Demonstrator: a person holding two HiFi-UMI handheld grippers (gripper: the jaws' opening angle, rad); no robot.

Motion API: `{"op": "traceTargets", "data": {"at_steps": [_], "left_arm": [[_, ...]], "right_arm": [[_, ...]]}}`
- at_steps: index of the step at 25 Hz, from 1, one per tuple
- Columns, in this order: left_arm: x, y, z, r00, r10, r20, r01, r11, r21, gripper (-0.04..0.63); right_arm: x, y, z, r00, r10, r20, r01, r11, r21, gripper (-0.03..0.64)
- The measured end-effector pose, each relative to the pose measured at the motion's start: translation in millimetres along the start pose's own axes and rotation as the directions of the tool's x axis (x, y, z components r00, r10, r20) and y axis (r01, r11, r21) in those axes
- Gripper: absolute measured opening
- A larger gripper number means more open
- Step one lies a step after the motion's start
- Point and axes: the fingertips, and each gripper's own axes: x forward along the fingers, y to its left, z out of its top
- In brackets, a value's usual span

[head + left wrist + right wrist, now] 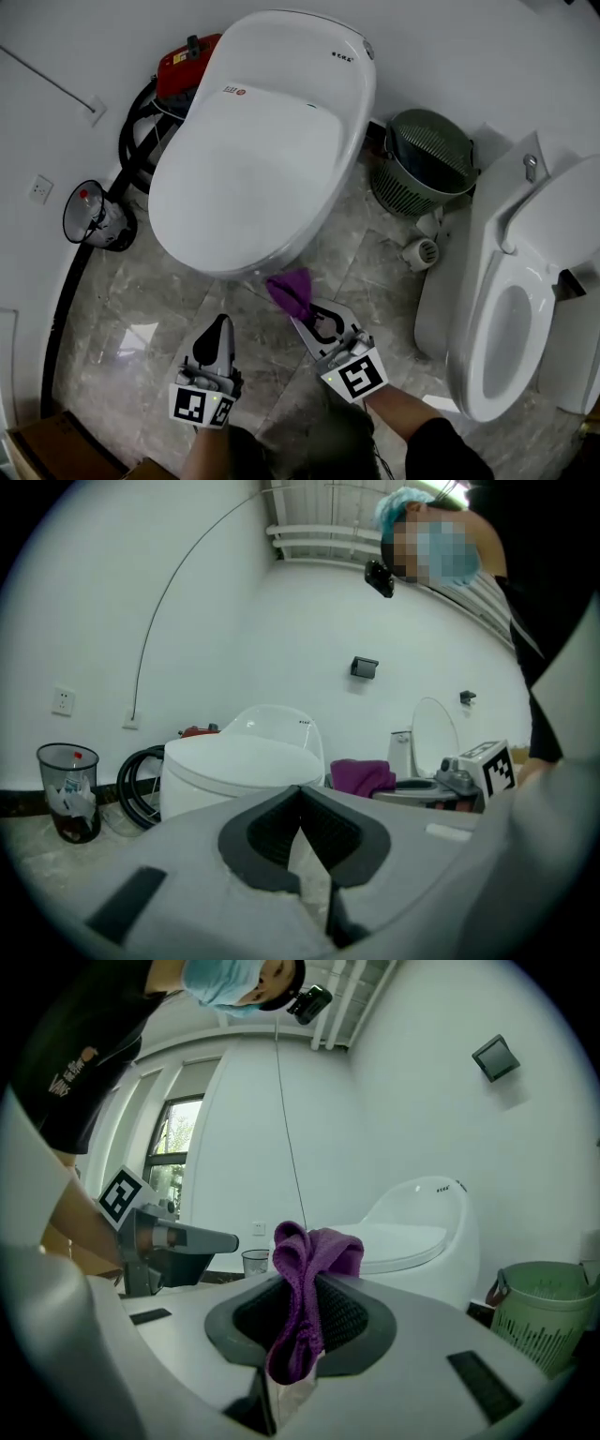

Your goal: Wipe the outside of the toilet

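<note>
Closest in, a bare right hand (394, 405) and a dark sleeve (448, 452) steer the right tongs (307, 313). They are clamped tight on a purple cloth (290, 288), which bunches up out of the tips and hangs down between the dark pads. Just to their left, the left tongs (221, 326) hover over the marbled floor (122, 309), drawn together to a point with nothing in them.

Straight ahead of both tongs is the toilet (262, 141), a smooth white one with its lid down. The cloth is held up close to the front curve of the bowl, below the rim; whether it touches, I can't make out.

Well off to the right of the right tongs stands a second toilet (506, 319) with its seat up. Beyond the right tongs, between the two toilets and by the wall, is a green slatted bin (427, 161).

Out to the left of the left tongs sits a clear waste bin (94, 217). Farther along the wall are a coil of black hose (129, 141) and, behind the toilet, a red appliance (186, 58).
</note>
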Motion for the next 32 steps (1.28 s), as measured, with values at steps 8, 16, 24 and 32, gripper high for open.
{"op": "traceTargets", "data": {"at_steps": [8, 16, 24, 32], "left_arm": [[11.5, 13.9, -53.7, 0.997, 0.021, 0.074, -0.023, 0.999, 0.024, 0.003], [2.1, 23.5, -69.8, 0.998, 0.021, 0.06, -0.024, 0.999, 0.048, 0.003], [20.0, 22.5, -78.5, 0.998, 0.038, 0.051, -0.041, 0.998, 0.056, 0.003], [54.7, 2.7, -91.4, 1.0, 0.009, 0.027, -0.01, 0.999, 0.051, 0.003]], "right_arm": [[27.4, 3.8, -50.8, 0.991, 0.052, 0.125, -0.048, 0.998, -0.03, 0.072], [56.2, 11.2, -64.4, 0.987, 0.083, 0.138, -0.074, 0.995, -0.072, 0.072], [60.2, -37.9, -75.2, 0.987, -0.016, 0.157, 0.011, 0.999, 0.034, 0.072], [46.8, -132.1, -83.0, 0.982, -0.145, 0.122, 0.143, 0.989, 0.033, 0.072]]}}
